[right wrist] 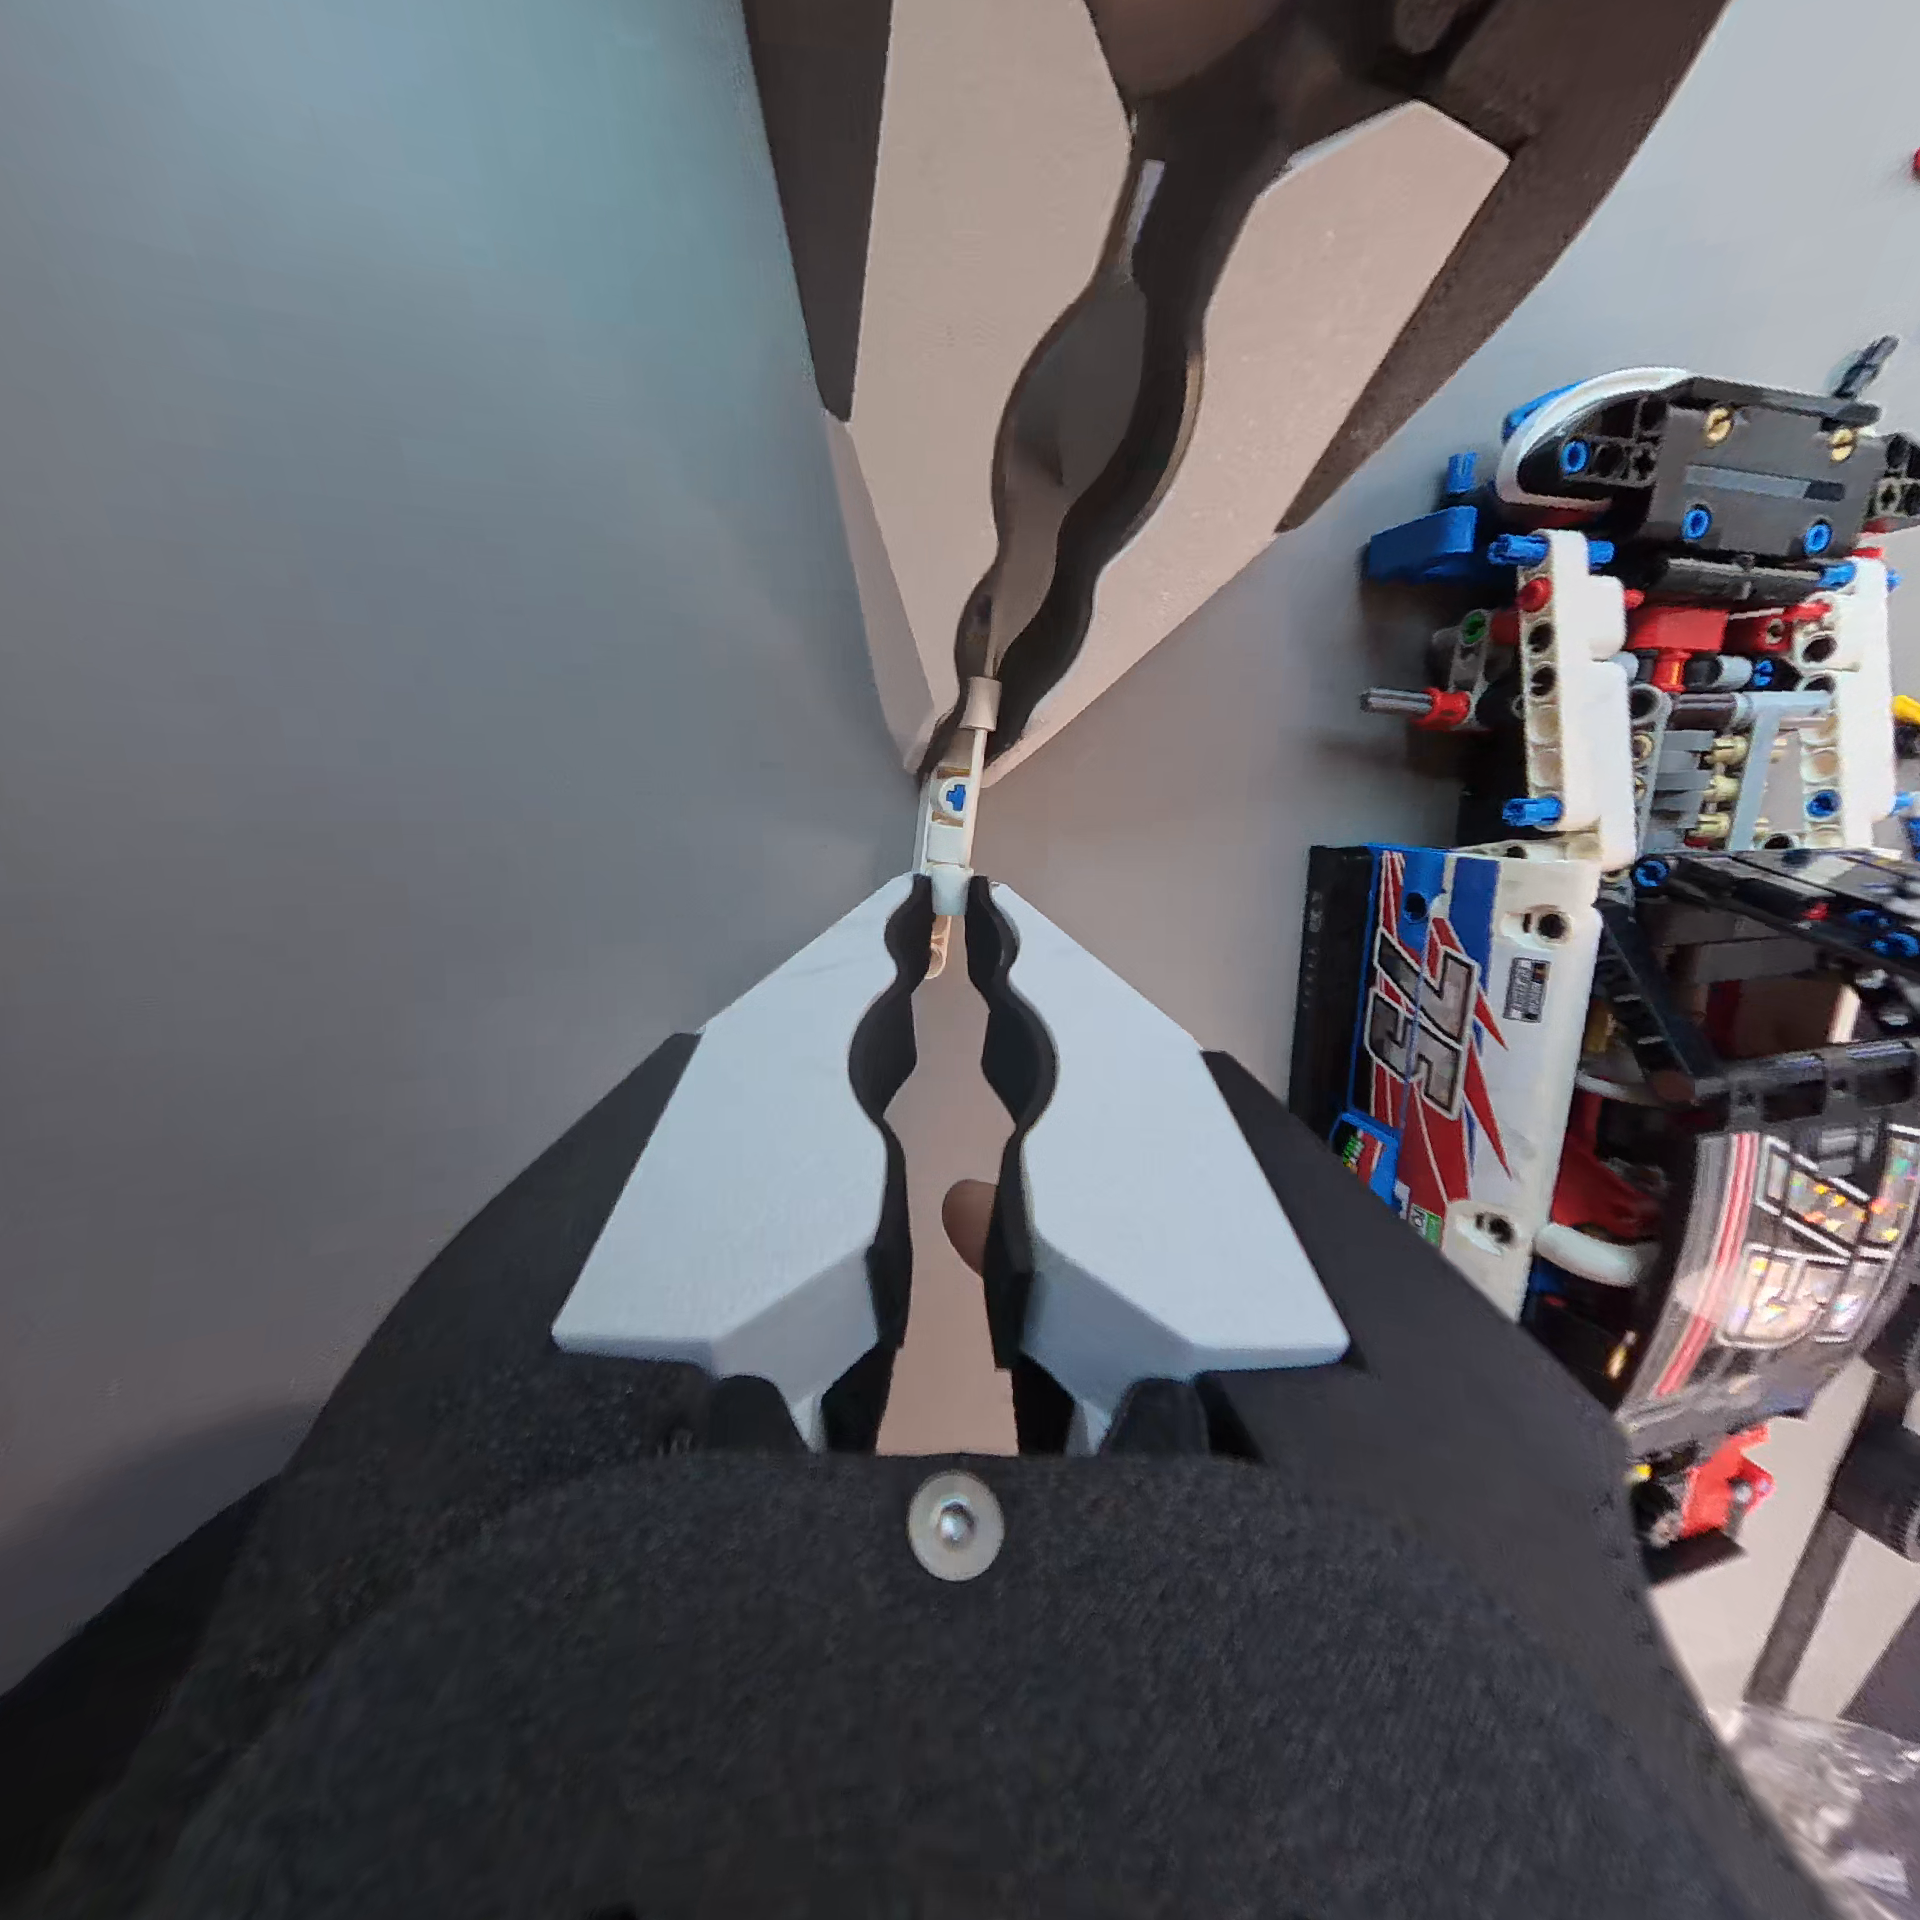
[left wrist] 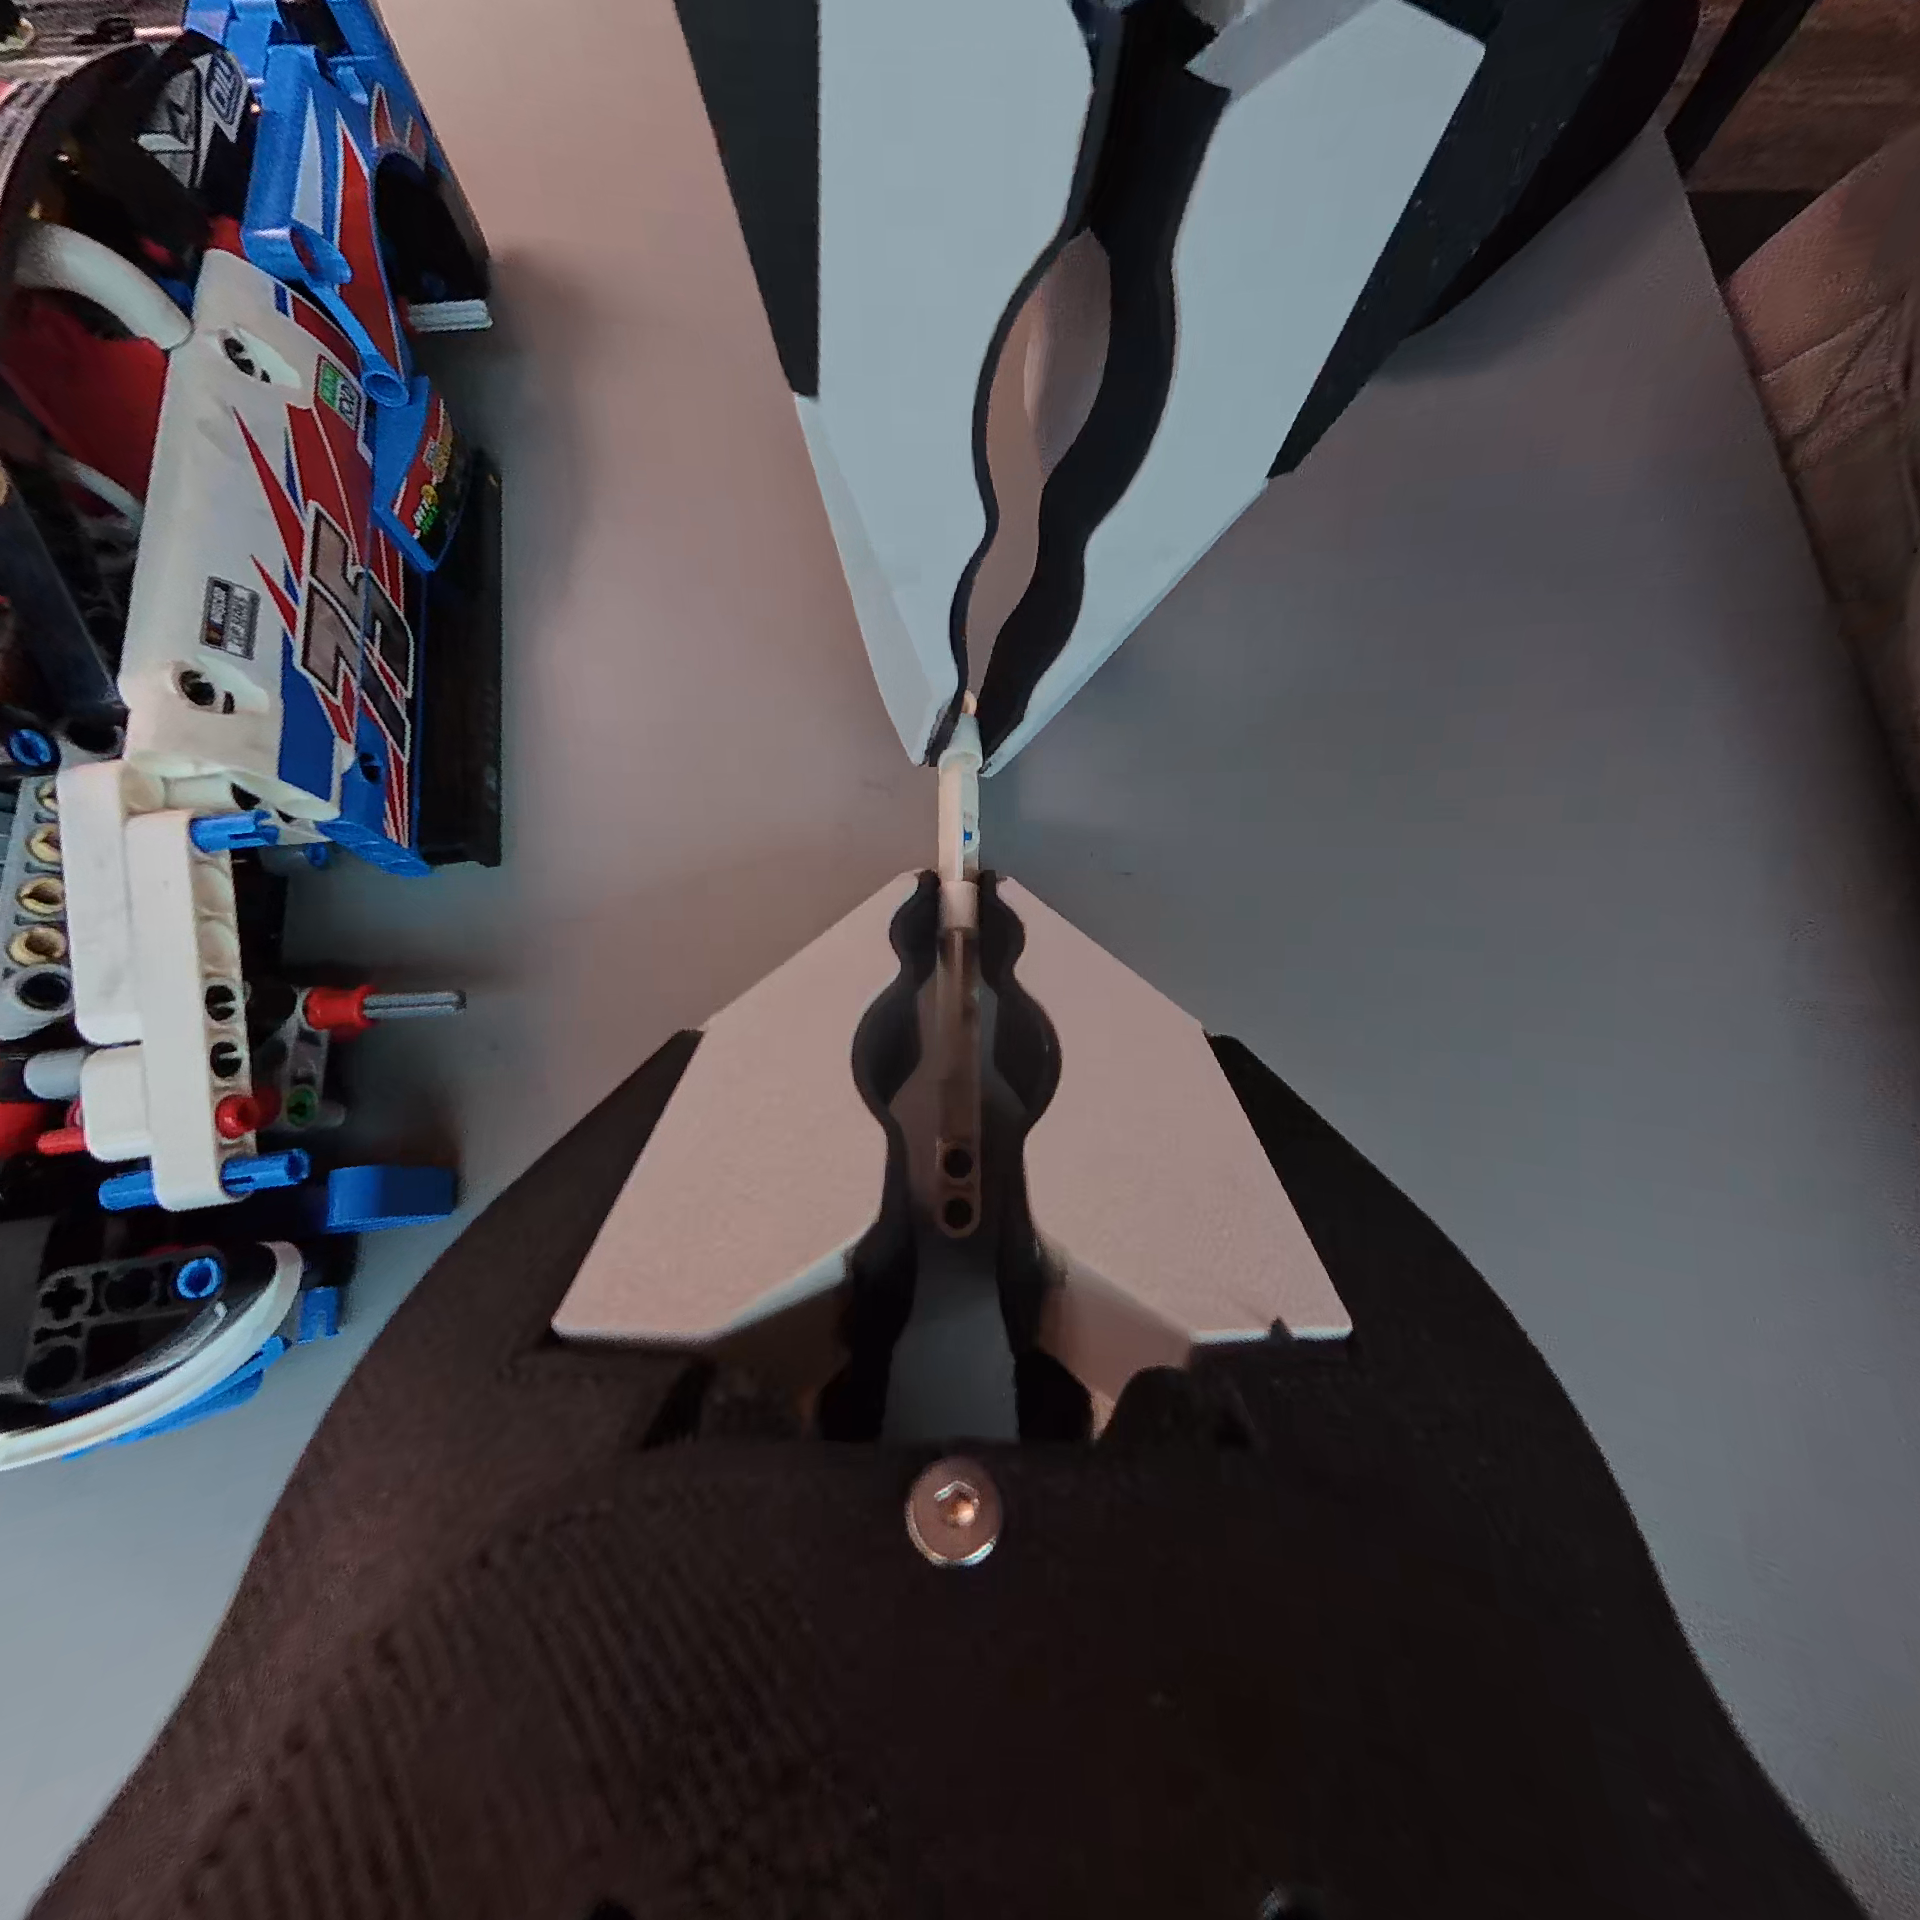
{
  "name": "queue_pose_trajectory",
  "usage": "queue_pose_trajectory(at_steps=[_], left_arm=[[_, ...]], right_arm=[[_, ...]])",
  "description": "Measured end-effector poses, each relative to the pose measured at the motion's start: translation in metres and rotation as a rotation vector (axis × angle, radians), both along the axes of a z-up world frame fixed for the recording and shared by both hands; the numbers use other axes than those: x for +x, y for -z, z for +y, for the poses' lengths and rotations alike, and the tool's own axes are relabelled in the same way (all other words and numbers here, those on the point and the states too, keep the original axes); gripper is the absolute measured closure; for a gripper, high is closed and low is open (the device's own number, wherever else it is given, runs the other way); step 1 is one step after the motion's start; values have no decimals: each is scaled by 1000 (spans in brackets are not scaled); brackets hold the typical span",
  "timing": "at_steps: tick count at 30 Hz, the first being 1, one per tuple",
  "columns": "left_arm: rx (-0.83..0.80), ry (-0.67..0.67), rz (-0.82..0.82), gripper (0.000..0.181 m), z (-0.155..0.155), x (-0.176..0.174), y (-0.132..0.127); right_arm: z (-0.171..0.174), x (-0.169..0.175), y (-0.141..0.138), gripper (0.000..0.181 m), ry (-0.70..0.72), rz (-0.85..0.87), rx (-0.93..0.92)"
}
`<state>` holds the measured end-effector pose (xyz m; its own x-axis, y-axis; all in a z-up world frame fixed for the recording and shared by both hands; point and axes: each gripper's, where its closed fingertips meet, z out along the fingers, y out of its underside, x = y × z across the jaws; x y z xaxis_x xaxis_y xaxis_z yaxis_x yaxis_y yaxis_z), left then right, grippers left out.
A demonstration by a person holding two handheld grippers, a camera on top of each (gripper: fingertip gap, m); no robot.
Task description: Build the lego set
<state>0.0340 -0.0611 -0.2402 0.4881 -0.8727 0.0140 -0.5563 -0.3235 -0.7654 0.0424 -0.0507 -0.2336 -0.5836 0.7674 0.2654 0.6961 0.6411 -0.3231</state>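
Note:
A thin white lego beam [left wrist: 958, 821] with a small blue pin is held end to end between both grippers above the grey table [left wrist: 1455, 935]. My left gripper [left wrist: 954, 883] is shut on its near end, and more of the beam runs back between the jaws. My right gripper [left wrist: 958, 740] faces it from above and is shut on the far end. In the right wrist view my right gripper [right wrist: 951, 885] clamps the beam [right wrist: 948, 821] and the left gripper [right wrist: 964, 732] meets it from the top. The partly built blue, white and red lego race car [left wrist: 260, 623] lies at the left, apart from both grippers.
The car [right wrist: 1558, 935] fills the right side of the right wrist view, with axles and pins sticking out toward the grippers. A clear plastic bag [right wrist: 1829, 1808] lies at the bottom right. A brown floor [left wrist: 1818, 312] shows past the table edge.

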Motion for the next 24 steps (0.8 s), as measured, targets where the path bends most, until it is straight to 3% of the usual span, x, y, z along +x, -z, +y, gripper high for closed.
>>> queue_pose_trajectory(at_steps=[1,7,24], left_arm=[[1,-3,1,175,0,0,0],[-15,-24,-8,175,0,0,0],[-26,-159,-1,176,4,1,-1]], right_arm=[[0,0,0,176,-5,-5,18],[0,0,1,176,12,-88,-32],[4,-2,3,176,71,-121,-13]])
